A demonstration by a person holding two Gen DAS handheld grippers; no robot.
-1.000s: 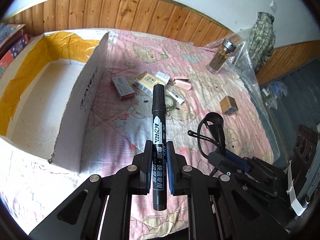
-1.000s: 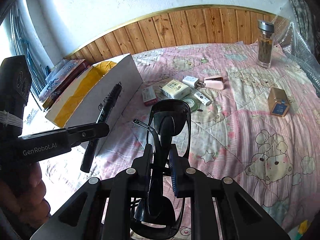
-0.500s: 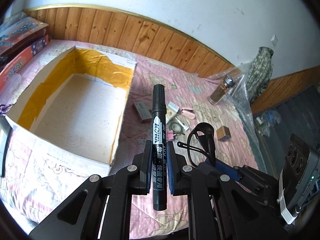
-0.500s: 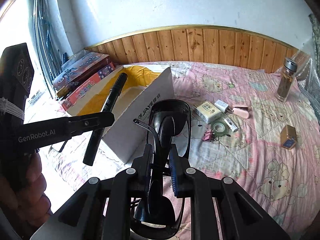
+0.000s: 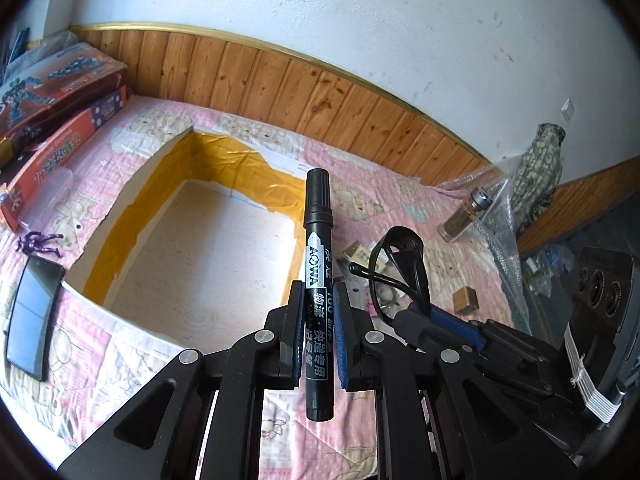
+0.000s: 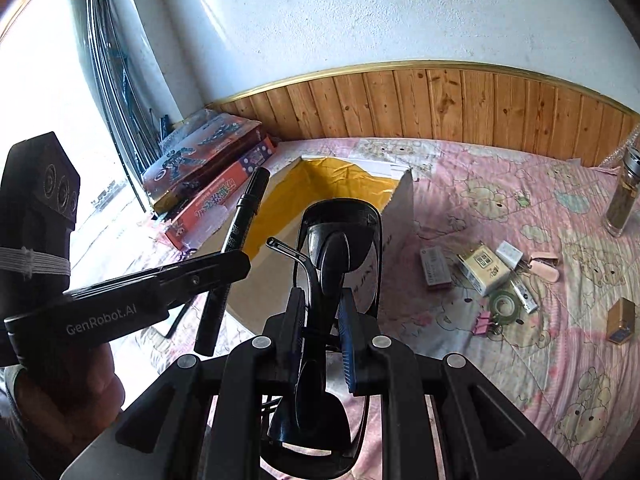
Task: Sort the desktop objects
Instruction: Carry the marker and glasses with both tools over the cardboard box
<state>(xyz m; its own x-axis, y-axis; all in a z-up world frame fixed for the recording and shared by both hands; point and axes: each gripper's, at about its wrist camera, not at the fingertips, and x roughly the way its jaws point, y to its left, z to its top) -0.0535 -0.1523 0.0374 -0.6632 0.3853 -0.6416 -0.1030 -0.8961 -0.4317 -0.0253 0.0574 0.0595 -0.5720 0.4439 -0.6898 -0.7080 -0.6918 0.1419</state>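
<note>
My left gripper (image 5: 318,308) is shut on a black marker (image 5: 318,240) held upright, above the near right corner of an open cardboard box (image 5: 192,248) with yellow tape inside. My right gripper (image 6: 320,320) is shut on black sunglasses (image 6: 340,236), held just right of the left gripper (image 6: 224,268) and over the box's (image 6: 336,184) right wall. The sunglasses also show in the left wrist view (image 5: 400,256). Small items lie on the pink bedspread (image 6: 520,360): small boxes (image 6: 480,266), a tape roll (image 6: 505,305), a pink clip (image 6: 482,326).
A glass bottle (image 6: 622,204) stands at the far right. A small brown box (image 6: 620,320) lies near it. Toy boxes (image 5: 52,92) are stacked left of the cardboard box. A phone (image 5: 32,316) and a purple figure (image 5: 38,240) lie at the box's left. Wood panelling backs the bed.
Both grippers have risen and moved left toward the box, each still holding its object. The box's inside now shows from above.
</note>
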